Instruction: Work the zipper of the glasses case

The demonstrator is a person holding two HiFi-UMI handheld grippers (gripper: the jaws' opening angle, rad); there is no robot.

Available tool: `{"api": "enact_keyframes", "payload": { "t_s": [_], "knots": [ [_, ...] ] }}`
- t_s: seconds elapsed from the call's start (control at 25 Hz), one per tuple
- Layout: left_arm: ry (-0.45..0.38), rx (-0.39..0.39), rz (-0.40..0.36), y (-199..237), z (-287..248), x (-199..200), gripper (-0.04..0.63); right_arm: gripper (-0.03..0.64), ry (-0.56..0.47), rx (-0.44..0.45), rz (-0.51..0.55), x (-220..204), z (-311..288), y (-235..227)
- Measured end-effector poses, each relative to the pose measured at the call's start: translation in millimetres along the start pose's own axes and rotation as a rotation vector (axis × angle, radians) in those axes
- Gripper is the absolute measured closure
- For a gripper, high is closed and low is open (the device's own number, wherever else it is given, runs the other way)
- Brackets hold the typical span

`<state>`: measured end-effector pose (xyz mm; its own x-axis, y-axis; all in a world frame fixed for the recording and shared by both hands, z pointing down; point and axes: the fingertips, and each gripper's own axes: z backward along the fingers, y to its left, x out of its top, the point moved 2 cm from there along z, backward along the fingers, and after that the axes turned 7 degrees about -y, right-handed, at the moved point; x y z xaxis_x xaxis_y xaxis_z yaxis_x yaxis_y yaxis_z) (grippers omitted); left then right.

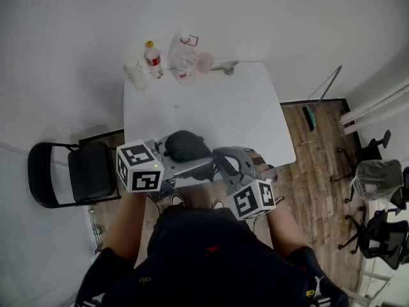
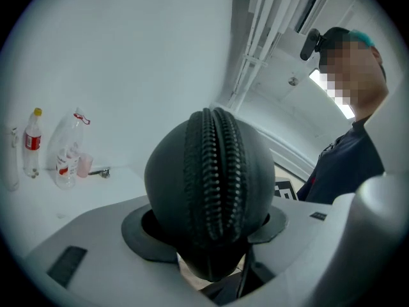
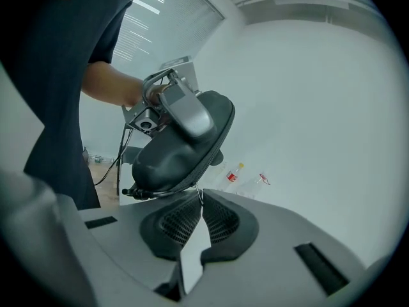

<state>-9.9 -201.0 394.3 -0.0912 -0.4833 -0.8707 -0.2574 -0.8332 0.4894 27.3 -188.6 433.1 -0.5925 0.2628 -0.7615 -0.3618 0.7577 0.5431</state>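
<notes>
the left gripper (image 2: pixel 211 232) holds a black, rounded, zip-around glasses case (image 2: pixel 211 171) clamped between its dark pads (image 2: pixel 144 235), jaws set fairly wide around the body of the case. in the left gripper view the case stands end-on, with its band of black zipper teeth (image 2: pixel 220 165) running up over the top.

in the head view the glasses case (image 1: pixel 185 146) hangs in the air over the near edge of the white rectangular table (image 1: pixel 223 107), just in front of the person's dark shirt and between the two grippers' marker cubes.

the right gripper (image 3: pixel 199 203) has its jaws pressed together. a small thin metal zipper pull (image 3: pixel 199 192) hangs from the case's seam and runs into the tips of the pads, where it is pinched. in this view the case (image 3: pixel 172 155) sits tilted just above those tips.

at the far end of the table stand a red-labelled plastic bottle with a yellow cap (image 1: pixel 153 59), a clear crumpled plastic bottle (image 1: pixel 185 59) and a pale pink cup (image 1: pixel 204 61). a black folding chair (image 1: pixel 83 171) stands to the left of the table.
</notes>
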Motion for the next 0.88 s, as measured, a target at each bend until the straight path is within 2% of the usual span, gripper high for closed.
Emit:
{"api": "enact_keyframes", "payload": {
  "t_s": [0.12,0.32,0.48,0.72,0.88],
  "knots": [
    [0.061,0.003,-0.025,-0.1,-2.7,-8.1,0.324,0.595,0.008,0.005,0.017,-0.2,-1.5,0.7],
    [0.208,0.024,-0.097,0.4,-11.1,-37.3,0.324,0.595,0.015,0.001,0.032,0.7,-4.2,-1.3],
    [0.243,0.032,-0.099,-0.2,-13.2,-48.5,0.324,0.597,0.018,0.003,0.042,1.5,-2.9,-1.5],
    [0.355,0.055,-0.154,4.4,-16.8,-74.2,0.324,0.597,0.027,-0.001,0.06,1.9,-3.9,-2.9],
    [0.387,0.06,-0.153,8.4,-19.0,-88.5,0.324,0.597,0.049,0.004,0.079,-0.1,-4.9,-1.7]
  ]
}}
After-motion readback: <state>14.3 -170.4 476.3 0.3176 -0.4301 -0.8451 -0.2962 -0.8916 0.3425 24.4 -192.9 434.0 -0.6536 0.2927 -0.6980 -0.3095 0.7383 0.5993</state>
